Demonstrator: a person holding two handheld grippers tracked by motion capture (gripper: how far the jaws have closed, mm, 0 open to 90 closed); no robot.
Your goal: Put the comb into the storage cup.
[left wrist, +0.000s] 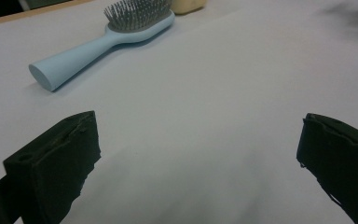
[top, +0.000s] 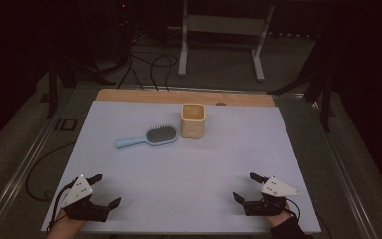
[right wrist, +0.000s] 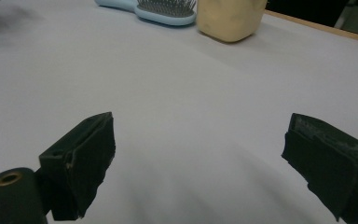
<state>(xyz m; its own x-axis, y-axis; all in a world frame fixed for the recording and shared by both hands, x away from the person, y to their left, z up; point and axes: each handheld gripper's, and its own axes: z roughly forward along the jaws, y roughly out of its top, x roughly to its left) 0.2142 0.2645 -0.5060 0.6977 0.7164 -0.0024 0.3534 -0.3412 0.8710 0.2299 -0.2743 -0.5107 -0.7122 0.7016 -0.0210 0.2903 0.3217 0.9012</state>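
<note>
A light blue hairbrush [top: 148,137] lies on the white table sheet [top: 189,164], bristles up, handle pointing left. Just right of its head stands a cream square cup [top: 193,120], upright. My left gripper [top: 106,190] rests near the front left corner, jaws wide open with nothing between them. My right gripper [top: 244,186] sits near the front right, open and empty as well. In the left gripper view the hairbrush [left wrist: 105,39] lies far ahead at upper left. In the right gripper view the brush head [right wrist: 165,10] and the cup [right wrist: 230,18] sit at the top.
A wooden board edge [top: 179,96] shows behind the sheet. Beyond the table stand a white metal stand [top: 221,37] and black cables [top: 146,67] on the floor. Metal rails run along both sides of the table.
</note>
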